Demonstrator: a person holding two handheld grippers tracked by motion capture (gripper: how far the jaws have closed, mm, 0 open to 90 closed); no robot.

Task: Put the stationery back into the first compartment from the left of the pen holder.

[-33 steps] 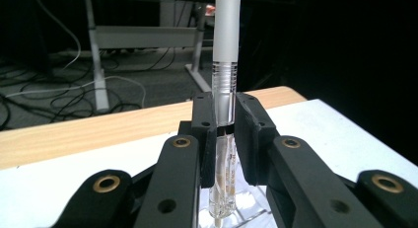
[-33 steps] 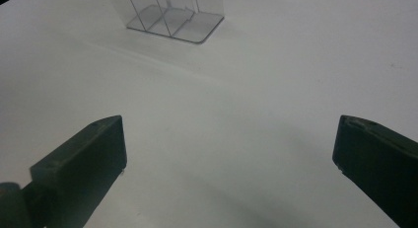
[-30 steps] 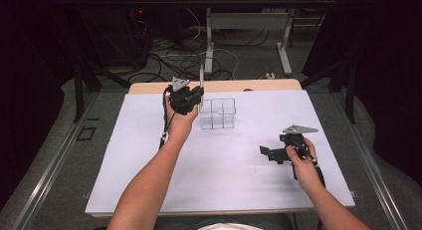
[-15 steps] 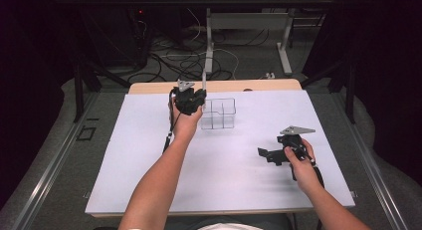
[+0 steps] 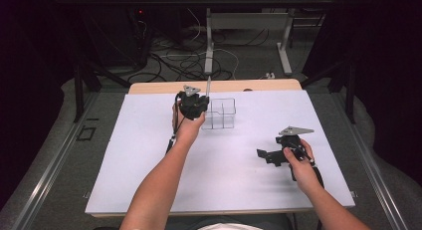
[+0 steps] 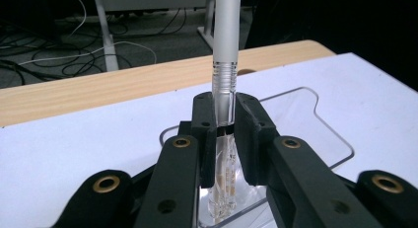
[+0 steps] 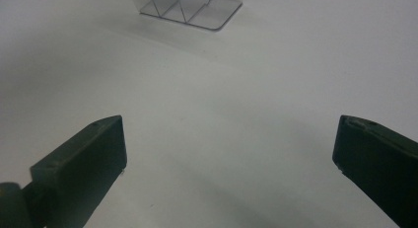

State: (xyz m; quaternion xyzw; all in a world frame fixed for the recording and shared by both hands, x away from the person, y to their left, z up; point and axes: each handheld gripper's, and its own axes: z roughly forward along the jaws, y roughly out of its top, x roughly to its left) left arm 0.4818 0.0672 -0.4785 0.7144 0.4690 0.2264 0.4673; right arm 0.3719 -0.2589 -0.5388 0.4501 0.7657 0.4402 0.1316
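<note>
The left gripper [image 6: 224,134] is clamped on a slim clear tube with a silver-grey cap [image 6: 225,85], held upright so it can stand in the clear plastic divided holder [image 5: 222,113] directly beneath, while the right gripper [image 7: 229,164] rests apart, jaws wide and empty.

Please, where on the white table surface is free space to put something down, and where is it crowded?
Bare room: the wide near-left part of the white table surface, left of the person's left forearm, and the middle strip between both arms. Crowded: the far centre, where the left gripper holds a pen-like tube upright at the clear plastic organizer, and around the right gripper.
</note>
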